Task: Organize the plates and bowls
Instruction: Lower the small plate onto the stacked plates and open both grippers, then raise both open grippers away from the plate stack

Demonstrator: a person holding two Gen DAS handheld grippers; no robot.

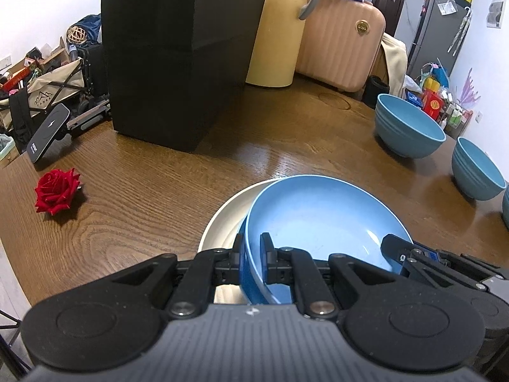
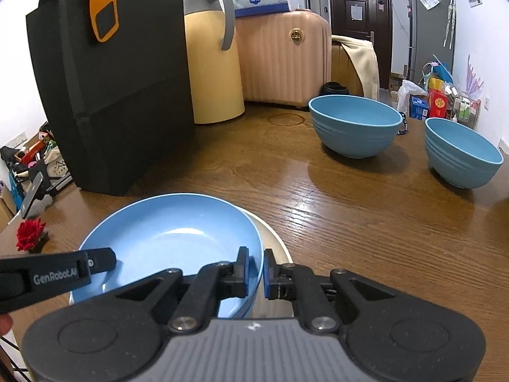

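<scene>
A light blue plate (image 1: 318, 219) lies over a cream plate (image 1: 222, 219) on the wooden table; both also show in the right wrist view, blue (image 2: 171, 226) over cream (image 2: 273, 242). My left gripper (image 1: 252, 248) straddles the blue plate's left rim, one finger inside and one outside, closed on it. My right gripper (image 2: 255, 265) straddles its right rim with a small gap showing at the pads. Two blue bowls (image 2: 354, 124) (image 2: 461, 152) stand upright on the right side of the table.
A tall black bag (image 2: 108, 89), a yellow jug (image 2: 213, 63) and a pink suitcase (image 2: 283, 57) stand at the back of the table. A red rose (image 1: 57, 191) and a phone on a stand (image 1: 47, 135) are at the left.
</scene>
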